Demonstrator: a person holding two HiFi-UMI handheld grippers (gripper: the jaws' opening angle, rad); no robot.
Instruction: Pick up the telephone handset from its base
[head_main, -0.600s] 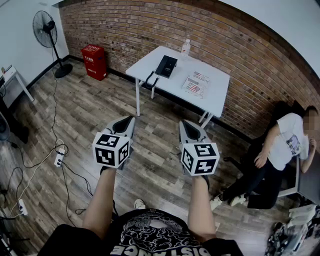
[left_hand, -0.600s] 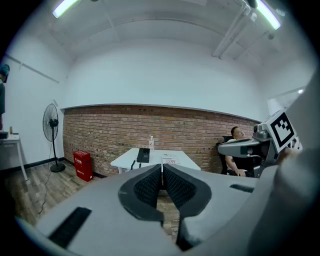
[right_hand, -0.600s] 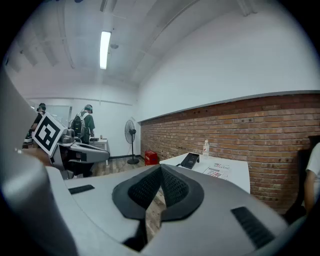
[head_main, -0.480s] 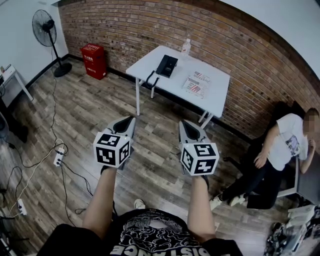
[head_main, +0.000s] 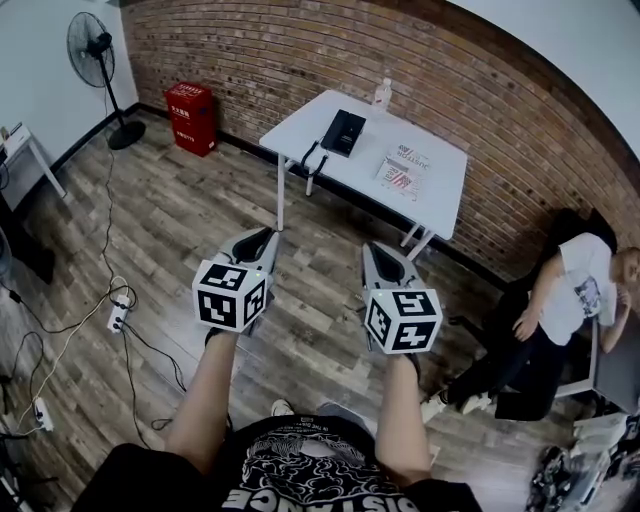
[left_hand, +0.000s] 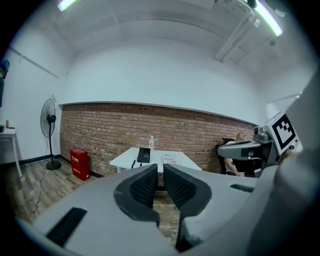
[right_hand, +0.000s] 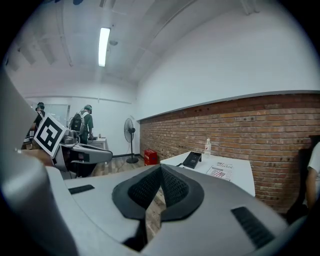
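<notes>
Across the room, on the white counter (head_main: 435, 165), the telephone (head_main: 343, 132) sat well apart from the left hand-held gripper (head_main: 255, 236) and the right hand-held gripper (head_main: 376, 250). Both were closed and empty, probably because nothing was within reach.

White counter (head_main: 440, 195), upper centre of frame. On it: black telephone (head_main: 343, 132) toward the left end, clear bottle (head_main: 381, 94) at the far edge, printed sheet (head_main: 402, 168) right of the telephone.

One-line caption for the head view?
Shut, empty left claw and right claw face the telephone on the white table.
</notes>
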